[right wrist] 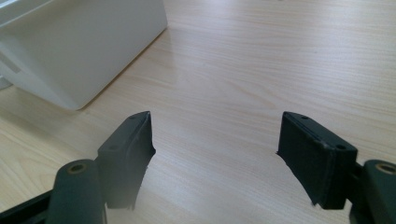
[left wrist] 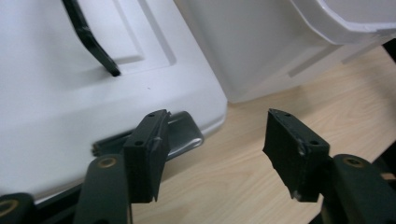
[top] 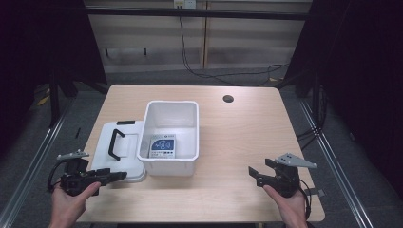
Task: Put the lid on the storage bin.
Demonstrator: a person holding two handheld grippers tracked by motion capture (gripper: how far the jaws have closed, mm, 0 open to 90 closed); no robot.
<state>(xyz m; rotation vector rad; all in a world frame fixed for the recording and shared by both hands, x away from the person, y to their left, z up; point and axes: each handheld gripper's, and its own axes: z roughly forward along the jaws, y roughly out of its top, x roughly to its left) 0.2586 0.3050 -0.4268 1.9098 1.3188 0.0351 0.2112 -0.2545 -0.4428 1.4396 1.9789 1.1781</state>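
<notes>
Two tongs rest low over a light wooden bench [top: 237, 137], one in each of the person's hands. At the left, the left tongs [top: 118, 176] point toward the near right corner of a white lid [top: 102, 154] that lies flat on the bench, a black handle [top: 114, 142] across its top. In the left gripper view the left tongs [left wrist: 217, 140] stand spread with nothing between the jaws; one jaw sits just beside a dark latch tab [left wrist: 180, 135] at the lid's [left wrist: 56, 116] edge, though contact cannot be made out.

Just right of the lid, touching or nearly so, stands an open white bin [top: 190, 142]. A small blue-and-white printed package [top: 163, 146] lies on its floor, toward the near wall. The bin's outer wall [left wrist: 261, 51] rises behind the lid in the left gripper view.

Farther right, a round dark hole [top: 228, 99] marks the bench near its far edge.

At the right, well apart from the bin, the right tongs [top: 254, 174] are held in the right hand [top: 290, 204]. The right tongs [right wrist: 215, 140] are likewise spread wide above bare wood, holding nothing, with the bin's corner [right wrist: 79, 56] ahead of the jaws.
</notes>
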